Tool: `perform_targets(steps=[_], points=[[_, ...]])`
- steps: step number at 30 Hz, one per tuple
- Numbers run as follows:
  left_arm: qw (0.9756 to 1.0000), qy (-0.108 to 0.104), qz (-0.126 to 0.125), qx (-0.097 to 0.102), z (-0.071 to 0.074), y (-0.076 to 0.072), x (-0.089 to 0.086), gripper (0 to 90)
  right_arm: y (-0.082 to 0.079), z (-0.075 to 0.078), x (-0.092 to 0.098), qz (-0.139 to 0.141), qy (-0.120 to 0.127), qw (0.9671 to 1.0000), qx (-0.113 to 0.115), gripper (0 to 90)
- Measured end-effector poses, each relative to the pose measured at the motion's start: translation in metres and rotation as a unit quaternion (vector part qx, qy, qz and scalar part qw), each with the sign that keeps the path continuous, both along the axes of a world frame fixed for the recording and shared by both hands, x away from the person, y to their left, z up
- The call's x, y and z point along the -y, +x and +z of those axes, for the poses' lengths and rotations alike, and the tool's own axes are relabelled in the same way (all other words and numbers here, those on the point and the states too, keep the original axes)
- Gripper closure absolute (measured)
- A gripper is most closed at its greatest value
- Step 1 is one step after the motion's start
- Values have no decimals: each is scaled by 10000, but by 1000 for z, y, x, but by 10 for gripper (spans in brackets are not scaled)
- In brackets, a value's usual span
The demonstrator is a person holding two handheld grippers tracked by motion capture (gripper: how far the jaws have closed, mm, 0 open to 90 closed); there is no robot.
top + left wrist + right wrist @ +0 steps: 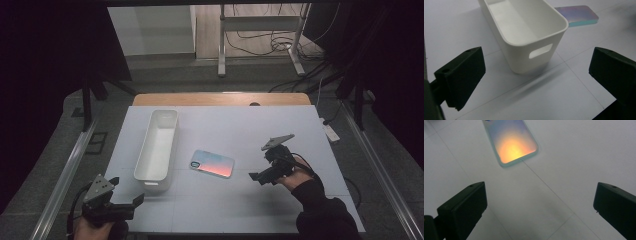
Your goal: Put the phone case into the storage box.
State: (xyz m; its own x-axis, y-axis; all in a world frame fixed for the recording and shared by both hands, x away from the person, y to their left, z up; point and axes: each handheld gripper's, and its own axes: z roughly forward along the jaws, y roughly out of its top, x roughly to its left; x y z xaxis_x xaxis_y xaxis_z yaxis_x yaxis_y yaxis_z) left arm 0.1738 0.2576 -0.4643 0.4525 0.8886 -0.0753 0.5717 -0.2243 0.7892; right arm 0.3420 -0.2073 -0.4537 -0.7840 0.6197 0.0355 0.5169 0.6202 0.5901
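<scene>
The phone [212, 163] is a flat, rounded-corner slab with a glossy back that shades from pale blue to orange-pink inside a light, translucent rim; no brand or writing can be read on it. It lies flat on the matte, pale worktop [260, 135], just right of the bin [157, 150] — a long, smooth white plastic tub with rounded corners and a slot handle in its end wall. The right hand-held gripper [264, 172] hovers near the phone's right end, jaws wide apart, nothing between them. The left hand-held gripper [127, 192] sits by the bin's near end, apart from it, jaws likewise spread and empty.
</scene>
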Motion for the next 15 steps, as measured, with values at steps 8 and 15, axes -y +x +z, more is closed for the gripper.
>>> perform_targets(steps=[8, 15], points=[[10000, -11, 4, 5, 0, 0, 0, 11, 7, -1, -14, 65, -65, 10000, -17, 0], [10000, -18, 1, 7, 0, 0, 0, 12, 13, -3, -28, 194, -116, 9997, -72, 0]])
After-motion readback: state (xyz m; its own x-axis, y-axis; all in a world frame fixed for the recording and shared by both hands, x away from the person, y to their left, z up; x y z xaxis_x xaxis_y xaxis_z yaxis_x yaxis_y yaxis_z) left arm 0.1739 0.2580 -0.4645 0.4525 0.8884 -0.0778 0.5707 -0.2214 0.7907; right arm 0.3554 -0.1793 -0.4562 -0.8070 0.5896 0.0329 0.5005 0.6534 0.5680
